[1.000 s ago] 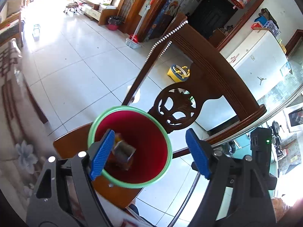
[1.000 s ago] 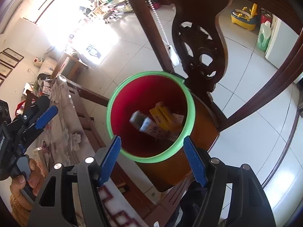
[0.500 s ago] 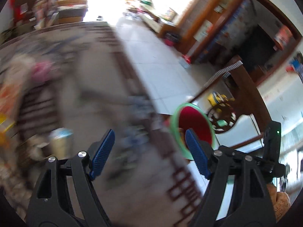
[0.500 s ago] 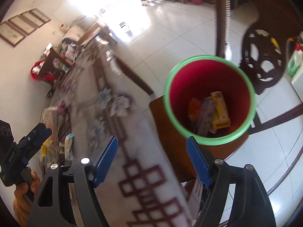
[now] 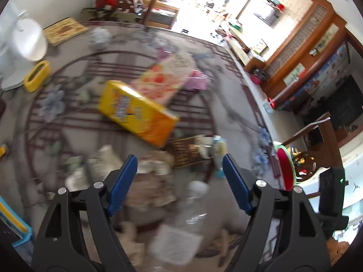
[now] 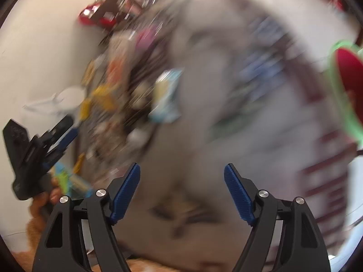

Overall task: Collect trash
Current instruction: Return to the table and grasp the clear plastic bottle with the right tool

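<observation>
Both our left hand-held gripper (image 5: 179, 181) and right hand-held gripper (image 6: 181, 192), whose jaws have just been opening, are hanging released and empty over the bench (image 5: 226, 104), where a yellow box (image 5: 136, 113), a clear bottle (image 5: 192, 206) and wrappers are still waiting left of the red bin (image 5: 285, 170).

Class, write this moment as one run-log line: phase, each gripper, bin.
phase: between pickups | left gripper: open, empty, over table litter | right gripper: just opening, empty | red bin: at table's edge
</observation>
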